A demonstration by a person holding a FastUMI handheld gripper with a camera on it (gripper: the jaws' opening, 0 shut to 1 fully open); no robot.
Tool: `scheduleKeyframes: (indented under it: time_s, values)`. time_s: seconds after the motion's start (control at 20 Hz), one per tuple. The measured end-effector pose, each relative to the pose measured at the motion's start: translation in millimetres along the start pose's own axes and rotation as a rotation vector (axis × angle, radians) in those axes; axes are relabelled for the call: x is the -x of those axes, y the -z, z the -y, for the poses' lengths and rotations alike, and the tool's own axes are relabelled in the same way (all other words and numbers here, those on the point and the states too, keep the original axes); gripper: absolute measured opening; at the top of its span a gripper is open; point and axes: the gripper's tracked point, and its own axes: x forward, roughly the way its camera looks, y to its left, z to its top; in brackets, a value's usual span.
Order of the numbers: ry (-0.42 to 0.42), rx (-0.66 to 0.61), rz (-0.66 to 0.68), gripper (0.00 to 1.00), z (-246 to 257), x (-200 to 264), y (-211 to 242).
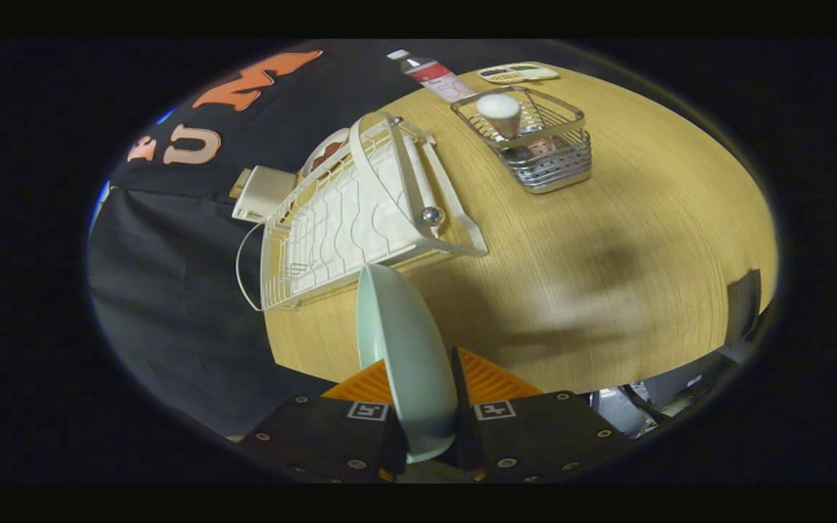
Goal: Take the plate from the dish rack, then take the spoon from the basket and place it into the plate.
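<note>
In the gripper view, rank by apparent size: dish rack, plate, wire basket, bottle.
1. dish rack
2. plate, gripped edge-on between the fingers; nearness inflates it
3. wire basket
4. bottle, farthest, so possibly understated

1 plate (407,349), 1 rack (360,218), 1 basket (546,149), 1 bottle (434,75), 1 tray (519,72)

We see a wooden table (607,240), a plastic bottle (434,75) with a red label lying at its far edge, a flat tray (519,72) just beside it, and a cream box (264,193) at the table's side.
</note>
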Motion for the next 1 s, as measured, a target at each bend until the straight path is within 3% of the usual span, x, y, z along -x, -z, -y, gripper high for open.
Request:
scheduleKeyframes:
  time_s: [0.45,0.65,0.75,1.0]
  values:
    - [-0.080,-0.090,0.079,0.30,3.9,-27.9,-13.9]
    - [-0.054,-0.096,0.134,0.35,13.1,-22.5,-26.1]
    - [-0.044,-0.089,0.188,0.43,17.5,-15.7,-38.8]
    - [-0.025,-0.057,0.441,0.74,22.7,12.3,-85.8]
